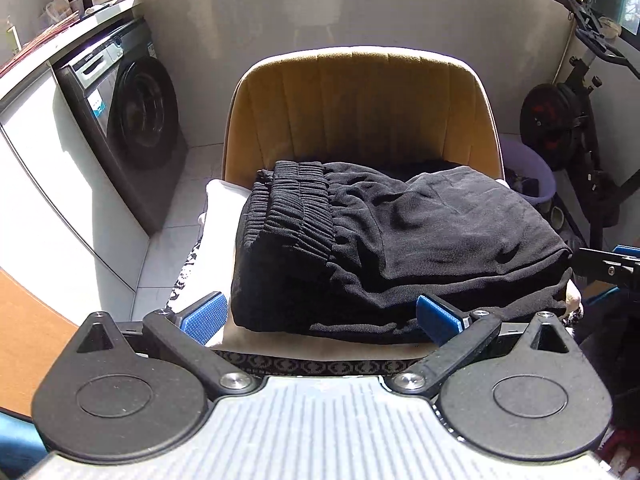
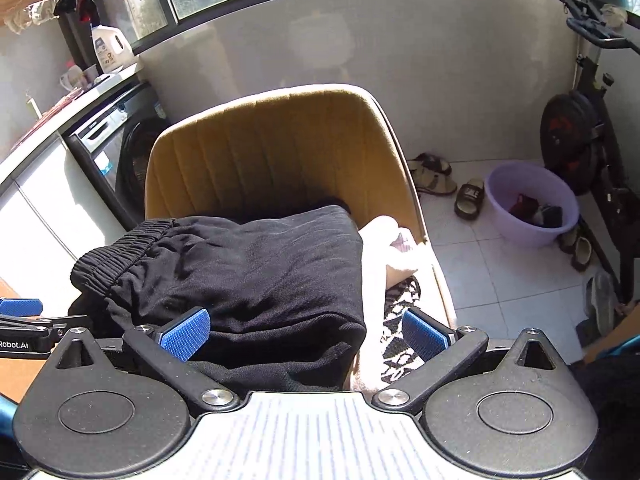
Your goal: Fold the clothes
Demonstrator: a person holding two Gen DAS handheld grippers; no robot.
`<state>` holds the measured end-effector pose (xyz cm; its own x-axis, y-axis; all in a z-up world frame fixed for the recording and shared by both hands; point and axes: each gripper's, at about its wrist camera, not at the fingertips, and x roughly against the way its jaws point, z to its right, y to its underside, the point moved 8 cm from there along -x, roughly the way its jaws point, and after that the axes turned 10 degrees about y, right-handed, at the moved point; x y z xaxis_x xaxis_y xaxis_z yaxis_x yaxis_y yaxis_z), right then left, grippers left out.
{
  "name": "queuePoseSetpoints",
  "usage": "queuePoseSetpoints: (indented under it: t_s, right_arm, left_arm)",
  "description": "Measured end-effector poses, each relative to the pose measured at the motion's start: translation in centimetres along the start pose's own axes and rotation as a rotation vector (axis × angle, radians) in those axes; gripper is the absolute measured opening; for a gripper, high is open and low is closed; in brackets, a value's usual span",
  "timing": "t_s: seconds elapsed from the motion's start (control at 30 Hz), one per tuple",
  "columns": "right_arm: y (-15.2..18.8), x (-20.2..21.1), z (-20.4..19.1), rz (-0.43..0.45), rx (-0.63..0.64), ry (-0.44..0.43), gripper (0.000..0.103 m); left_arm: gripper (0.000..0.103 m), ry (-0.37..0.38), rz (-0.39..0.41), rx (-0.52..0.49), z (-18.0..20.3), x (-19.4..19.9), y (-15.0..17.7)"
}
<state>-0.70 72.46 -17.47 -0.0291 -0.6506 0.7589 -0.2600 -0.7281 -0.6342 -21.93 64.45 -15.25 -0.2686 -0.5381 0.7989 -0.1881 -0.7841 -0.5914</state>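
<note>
Black trousers [image 1: 400, 240] with a ribbed elastic waistband [image 1: 296, 204] lie folded in a thick stack on the seat of a tan chair [image 1: 360, 104]; the same black trousers [image 2: 256, 276] show in the right wrist view. My left gripper [image 1: 322, 318] is open, its blue pads spread wide at the stack's near edge, nothing clamped. My right gripper [image 2: 306, 334] is open too, with one blue pad against the stack's near right corner and the other over a patterned cloth [image 2: 400, 332]. The right gripper's tip [image 1: 612, 264] pokes in at the stack's right side.
White and black-patterned laundry [image 1: 216, 216] lies under the trousers. A washing machine [image 1: 132, 116] stands left, a purple basin [image 2: 532, 204] with clothes and several sandals [image 2: 434, 176] on the tiled floor right, an exercise bike [image 2: 584, 136] beyond.
</note>
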Motion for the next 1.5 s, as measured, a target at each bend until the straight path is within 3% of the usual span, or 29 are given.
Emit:
queuePoseSetpoints:
  t_s: [0.27, 0.43, 0.67, 0.87, 1.1, 1.5]
  right_arm:
    - [2.0, 4.0, -0.2, -0.03, -0.036, 0.016, 0.102]
    - [4.8, 7.1, 1.7, -0.055, -0.098, 0.111, 0.102]
    - [10.5, 14.6, 0.9, -0.018, -0.14, 0.188, 0.102]
    - [15.2, 21.0, -0.2, 0.017, -0.124, 0.247, 0.102]
    - [18.7, 25.8, -0.9, 0.007, -0.096, 0.266, 0.102]
    - [23.6, 32.1, -0.3, -0.003, -0.071, 0.28, 0.102]
  left_arm:
    - [0.103, -0.048, 0.006, -0.076, 3.1, 3.4, 1.3]
    - [0.103, -0.058, 0.01, -0.127, 4.3, 5.1, 3.4]
    - [0.103, 0.024, -0.006, -0.123, 4.4, 9.3, 8.6]
    - [0.103, 0.047, -0.022, -0.157, 5.0, 13.2, 12.7]
    - [0.103, 0.097, -0.005, -0.121, 6.4, 18.1, 15.3]
    - [0.103, 0.052, -0.009, -0.03, 9.2, 22.3, 21.0]
